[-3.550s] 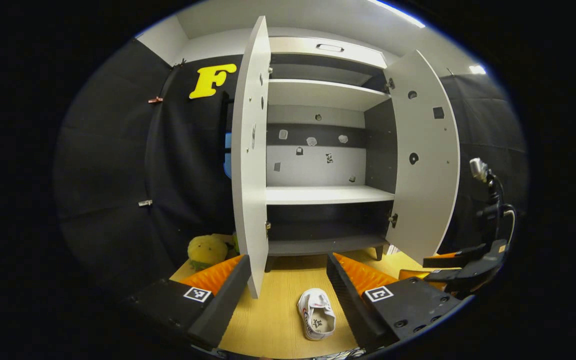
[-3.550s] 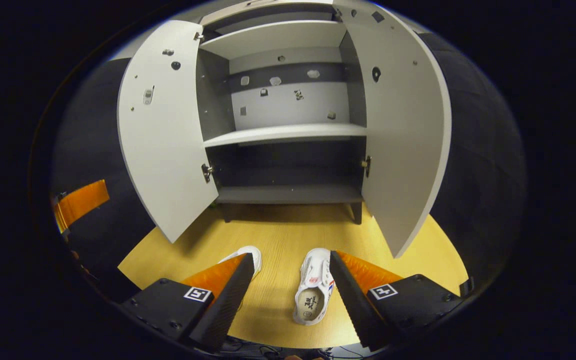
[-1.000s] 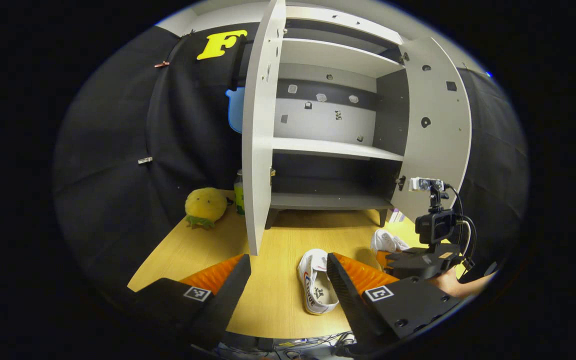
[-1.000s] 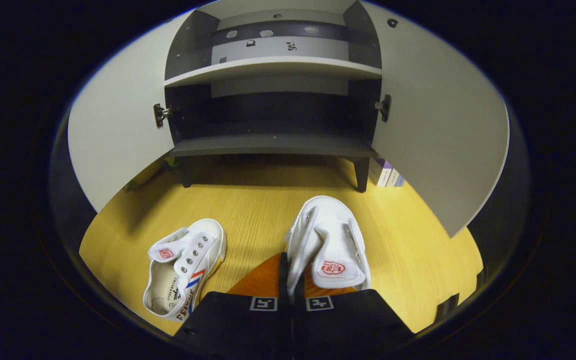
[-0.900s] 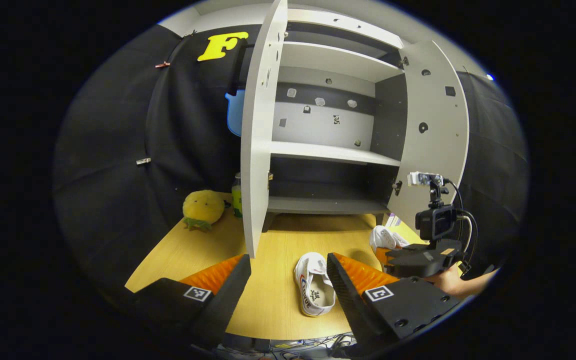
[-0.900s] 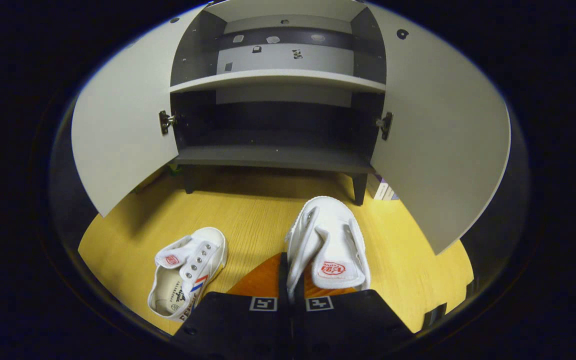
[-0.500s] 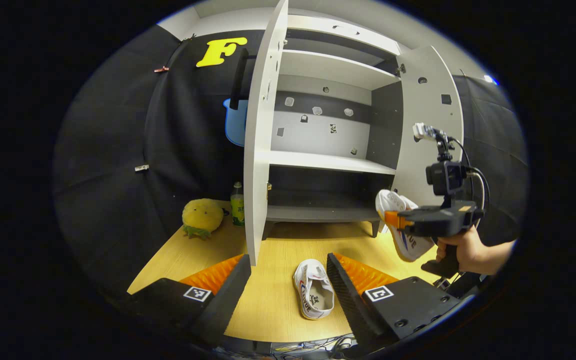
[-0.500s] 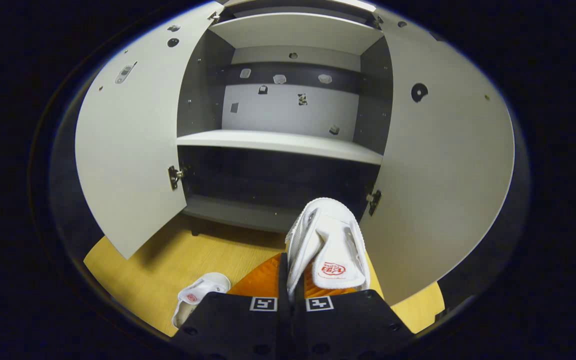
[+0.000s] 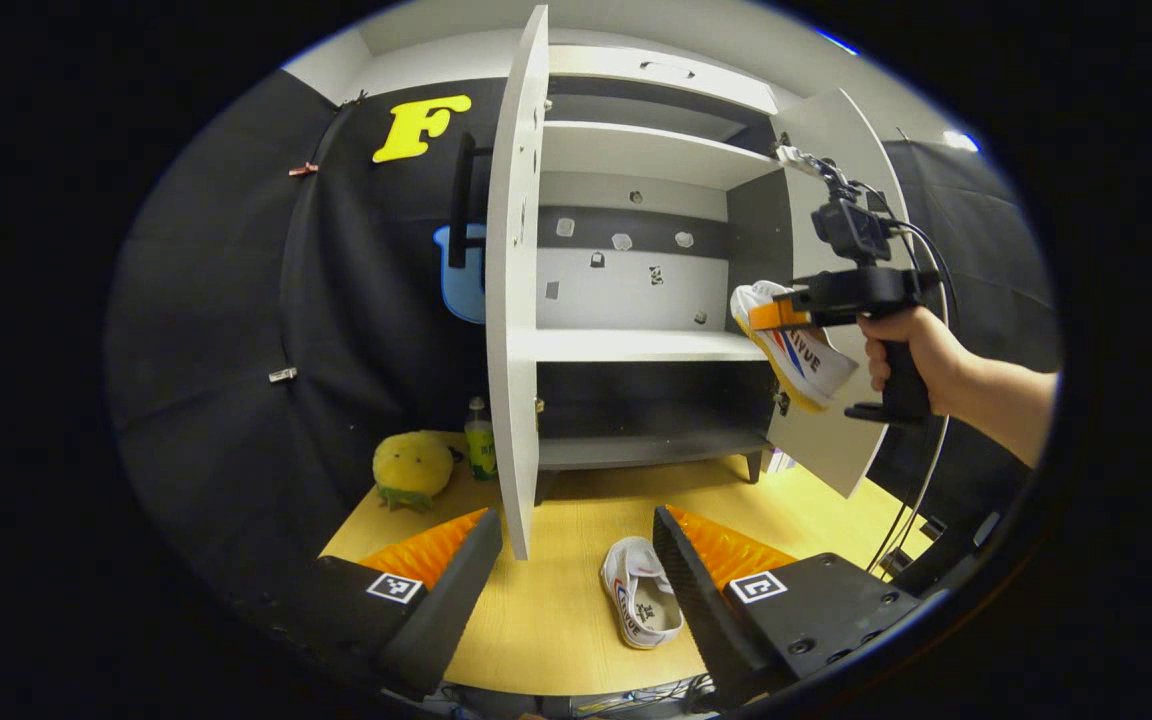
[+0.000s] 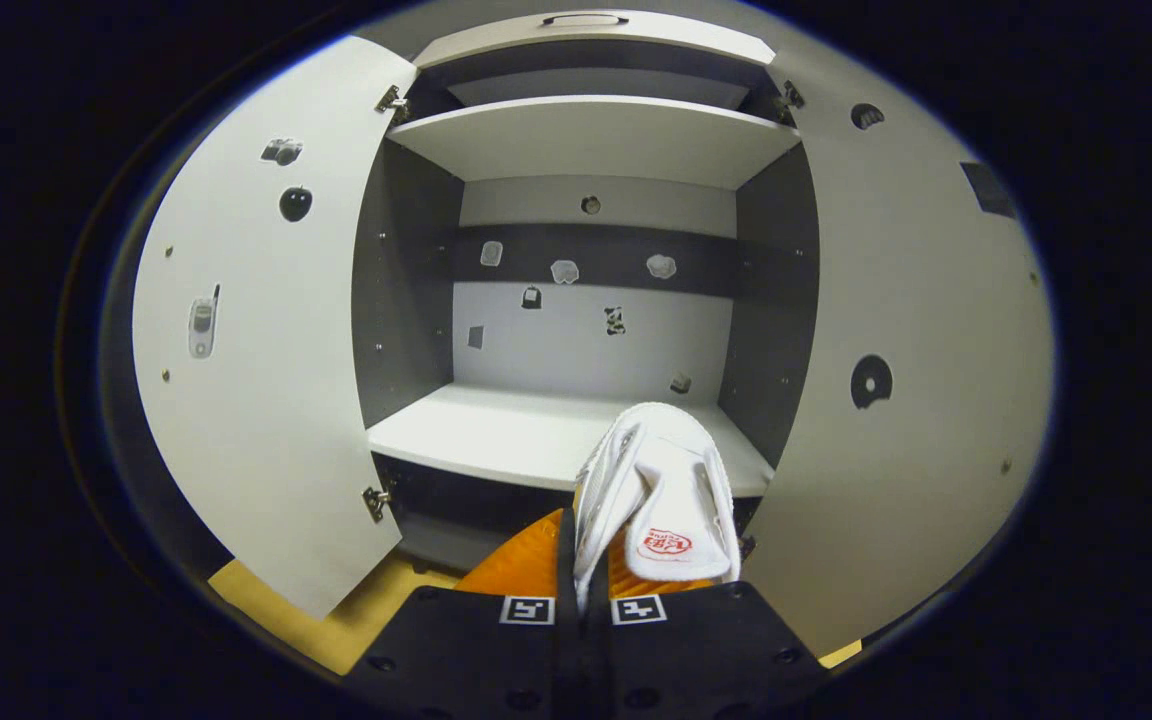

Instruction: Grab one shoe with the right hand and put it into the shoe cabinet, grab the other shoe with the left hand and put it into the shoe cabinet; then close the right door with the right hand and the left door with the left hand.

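Here, right gripper [image 10: 581, 585] pinching shoe [image 10: 658, 490], toe toward cabinet [image 10: 586, 140]

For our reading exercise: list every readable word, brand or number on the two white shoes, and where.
Lifted white canvas shoe, side lettering: too blurred to read.
Its red tongue badge: too small to read.
Lying white canvas shoe, insole print: too small to read.
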Available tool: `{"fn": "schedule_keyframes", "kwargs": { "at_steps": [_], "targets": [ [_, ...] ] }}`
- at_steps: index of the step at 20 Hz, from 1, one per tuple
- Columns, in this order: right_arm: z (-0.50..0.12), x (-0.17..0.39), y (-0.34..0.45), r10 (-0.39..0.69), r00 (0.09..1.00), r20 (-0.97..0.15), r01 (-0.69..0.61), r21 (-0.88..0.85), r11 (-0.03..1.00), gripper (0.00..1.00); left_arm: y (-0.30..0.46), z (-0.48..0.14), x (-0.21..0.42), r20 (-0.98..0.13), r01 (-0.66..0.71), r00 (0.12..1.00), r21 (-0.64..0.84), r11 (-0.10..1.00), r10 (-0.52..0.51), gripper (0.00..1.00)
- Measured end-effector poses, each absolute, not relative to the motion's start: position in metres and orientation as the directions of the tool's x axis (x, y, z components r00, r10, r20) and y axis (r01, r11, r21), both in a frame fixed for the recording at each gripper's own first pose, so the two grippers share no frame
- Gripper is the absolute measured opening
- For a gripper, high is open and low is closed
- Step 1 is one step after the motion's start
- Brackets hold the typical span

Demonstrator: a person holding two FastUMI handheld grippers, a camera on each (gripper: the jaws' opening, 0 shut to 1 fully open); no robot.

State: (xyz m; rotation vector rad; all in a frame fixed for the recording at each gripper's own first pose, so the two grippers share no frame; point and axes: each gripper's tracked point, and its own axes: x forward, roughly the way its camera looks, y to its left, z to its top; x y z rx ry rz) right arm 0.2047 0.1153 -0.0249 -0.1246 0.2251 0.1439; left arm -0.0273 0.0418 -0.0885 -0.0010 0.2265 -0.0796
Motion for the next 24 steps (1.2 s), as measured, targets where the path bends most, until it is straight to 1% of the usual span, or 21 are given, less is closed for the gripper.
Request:
{"fn": "schedule_keyframes", "kwargs": {
  "at_steps": [2,4,7,10,14,17,20,24],
  "targets": [
    [-0.004,0.229,0.118,0.134,0.968,-0.21,-0.163,-0.128,0.978,0.06,0.046,-0.075,-0.018,-0.192,0.058,0.98,0.002,0.998,-0.056,0.95],
    [0.013,0.254,0.119,0.136,0.973,-0.189,-0.167,-0.158,0.973,0.06,0.045,-0.063,-0.012,-0.167,0.06,0.984,0.019,0.998,-0.056,0.95],
    [0.027,0.29,0.121,0.144,0.972,-0.186,-0.177,-0.18,0.968,0.06,0.045,-0.054,-0.007,-0.158,0.047,0.986,0.003,0.999,-0.046,0.95],
    [0.03,0.327,0.124,0.164,0.966,-0.2,-0.203,-0.191,0.96,0.05,0.045,-0.051,-0.005,-0.157,0.012,0.987,-0.012,1.0,-0.013,0.95],
    [0.017,0.377,0.126,0.168,0.962,-0.217,-0.221,-0.249,0.943,0.06,0.047,-0.05,-0.001,-0.17,-0.045,0.984,-0.016,0.999,0.041,0.95],
    [-0.009,0.41,0.134,0.183,0.942,-0.282,-0.254,-0.237,0.938,0.06,0.054,-0.047,0.005,-0.167,-0.112,0.98,-0.007,0.994,0.109,0.95],
    [-0.031,0.439,0.13,0.169,0.927,-0.335,-0.255,-0.23,0.939,0.06,0.06,-0.044,0.01,-0.166,-0.189,0.969,-0.017,0.982,0.184,0.95],
    [-0.052,0.471,0.131,0.161,0.902,-0.401,-0.256,-0.196,0.947,0.05,0.058,-0.046,0.009,-0.196,-0.25,0.951,-0.036,0.967,0.239,0.95]
  ]
}}
